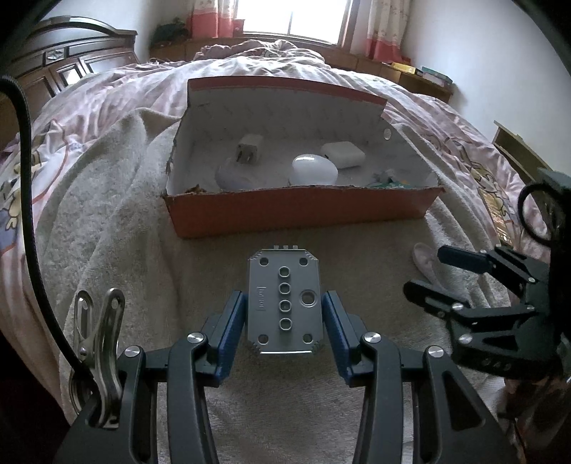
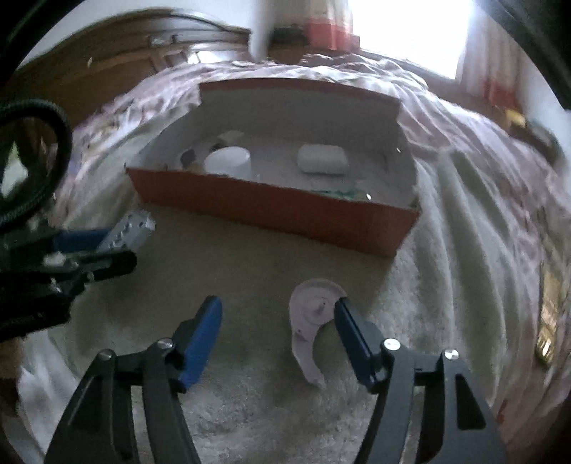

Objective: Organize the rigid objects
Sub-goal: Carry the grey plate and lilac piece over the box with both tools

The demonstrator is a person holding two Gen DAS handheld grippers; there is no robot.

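In the left wrist view, a metal clip (image 1: 96, 342) sits at lower left. At lower centre the left gripper (image 1: 284, 314) grips a grey plate (image 1: 284, 303) by its sides, above the towel (image 1: 117, 200). The orange box (image 1: 303, 210), upper centre, holds a plug (image 1: 248, 150), a white egg (image 1: 314, 169) and a case (image 1: 343, 153). In the blurred right wrist view, the right gripper (image 2: 278, 321) is wide open at lower centre, its right finger just beside a pale hook (image 2: 314, 321) lying on the towel.

Daylight from blown-out window (image 1: 292, 16) at rear, foreground dim — left wrist view sharp, right wrist view motion-blurred throughout, strong fisheye bending, dark vignette at corners.
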